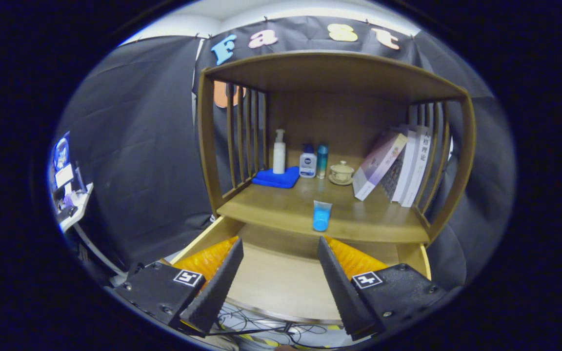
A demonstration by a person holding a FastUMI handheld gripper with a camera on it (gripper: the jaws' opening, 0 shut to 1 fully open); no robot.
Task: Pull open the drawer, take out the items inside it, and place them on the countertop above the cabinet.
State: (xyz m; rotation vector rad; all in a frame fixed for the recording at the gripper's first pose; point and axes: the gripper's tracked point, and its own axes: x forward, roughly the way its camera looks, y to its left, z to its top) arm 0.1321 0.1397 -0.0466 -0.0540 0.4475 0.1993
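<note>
Drawer: pulled open below the countertop, pale wooden floor bare where visible between the fingers.
Blue cup: upright on the countertop, near its front edge, just beyond the fingers and well apart from them.
Gripper: fingers spread wide, nothing between them, tips hovering over the open drawer.
Cabinet: wooden, slatted sides, flat top shelf over the countertop.
Blue cloth: folded, at the back left of the countertop.
White pump bottle: upright on the cloth.
White bottle with blue cap: upright, just right of the cloth.
Slim teal bottle: upright, just beside the white bottle.
Lidded cup on saucer: right of the teal bottle.
Books: several, leaning against the right slats.
Cables: loose on the floor below the drawer front.
</note>
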